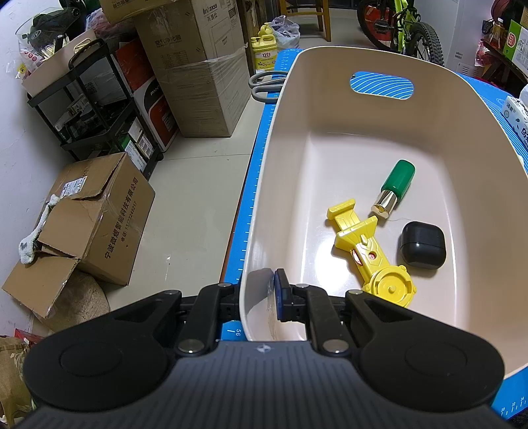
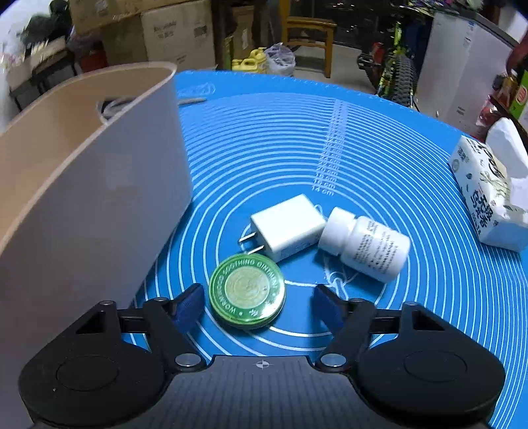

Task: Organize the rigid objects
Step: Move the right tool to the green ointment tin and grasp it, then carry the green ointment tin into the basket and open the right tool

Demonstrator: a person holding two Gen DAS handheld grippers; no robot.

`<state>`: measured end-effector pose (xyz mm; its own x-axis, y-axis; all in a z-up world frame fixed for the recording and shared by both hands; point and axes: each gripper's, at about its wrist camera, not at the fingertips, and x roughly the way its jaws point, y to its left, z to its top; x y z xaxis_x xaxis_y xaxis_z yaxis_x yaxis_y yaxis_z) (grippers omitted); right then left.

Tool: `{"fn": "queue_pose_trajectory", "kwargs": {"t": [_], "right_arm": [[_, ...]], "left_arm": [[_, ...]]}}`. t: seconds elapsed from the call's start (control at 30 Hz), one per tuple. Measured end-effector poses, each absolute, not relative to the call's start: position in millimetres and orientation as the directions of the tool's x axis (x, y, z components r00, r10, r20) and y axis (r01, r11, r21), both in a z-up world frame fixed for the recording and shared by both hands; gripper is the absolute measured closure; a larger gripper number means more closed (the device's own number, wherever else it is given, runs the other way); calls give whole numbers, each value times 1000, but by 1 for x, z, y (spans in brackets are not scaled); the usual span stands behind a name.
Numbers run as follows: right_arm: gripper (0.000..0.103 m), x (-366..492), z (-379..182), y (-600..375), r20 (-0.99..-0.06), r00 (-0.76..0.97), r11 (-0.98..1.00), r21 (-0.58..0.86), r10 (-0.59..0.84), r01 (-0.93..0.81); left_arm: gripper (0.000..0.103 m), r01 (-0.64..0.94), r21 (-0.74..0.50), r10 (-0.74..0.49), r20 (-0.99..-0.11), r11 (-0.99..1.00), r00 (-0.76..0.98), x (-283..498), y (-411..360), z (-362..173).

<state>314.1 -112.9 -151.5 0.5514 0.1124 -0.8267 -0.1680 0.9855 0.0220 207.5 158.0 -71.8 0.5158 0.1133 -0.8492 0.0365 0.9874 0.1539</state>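
My left gripper (image 1: 260, 297) is shut on the near rim of a beige plastic bin (image 1: 274, 138), one finger inside and one outside. In the bin lie a yellow toy launcher (image 1: 366, 247), a green-capped gold lipstick (image 1: 394, 188) and a black earbud case (image 1: 423, 245). In the right wrist view the bin (image 2: 99, 198) stands at the left. My right gripper (image 2: 257, 308) is open and low over the blue mat, its fingers either side of a round green ointment tin (image 2: 247, 290). Beyond the tin lie a white charger plug (image 2: 287, 227) and a white pill bottle (image 2: 366, 244).
The blue ringed mat (image 2: 379, 158) covers the table. A tissue pack (image 2: 488, 191) lies at the right edge. Grey-handled scissors (image 1: 264, 84) lie beyond the bin's far left corner. Cardboard boxes (image 1: 99, 214), a black rack (image 1: 95, 99) and a bicycle (image 1: 406, 29) stand on the floor around.
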Motion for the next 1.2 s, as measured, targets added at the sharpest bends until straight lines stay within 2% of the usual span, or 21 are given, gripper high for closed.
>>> {"fn": "queue_pose_trajectory", "kwargs": {"t": [0.1,0.37,0.6,0.97,1.2], "right_arm": [[48,312,-151,-107,-813,566,980,24,133,-197],[49,302,-137,-106,-778,612,978,13,142,-210],[49,292,-92,-107,-690,705,983,56,163,-172],[49,277,-30,-71,-558,800,971,43,219,-235],[49,272,-16,-38,-556,771,938,53,312,-341]], "left_arm": [[87,37,154,113,-850,987,515,207,158,-72],[87,36,154,113,-849,987,515,207,158,-72],[87,32,153,115,-848,988,517,207,158,-72],[87,32,155,117,-848,987,517,207,157,-72],[87,32,156,117,-848,987,517,207,157,-72]]}}
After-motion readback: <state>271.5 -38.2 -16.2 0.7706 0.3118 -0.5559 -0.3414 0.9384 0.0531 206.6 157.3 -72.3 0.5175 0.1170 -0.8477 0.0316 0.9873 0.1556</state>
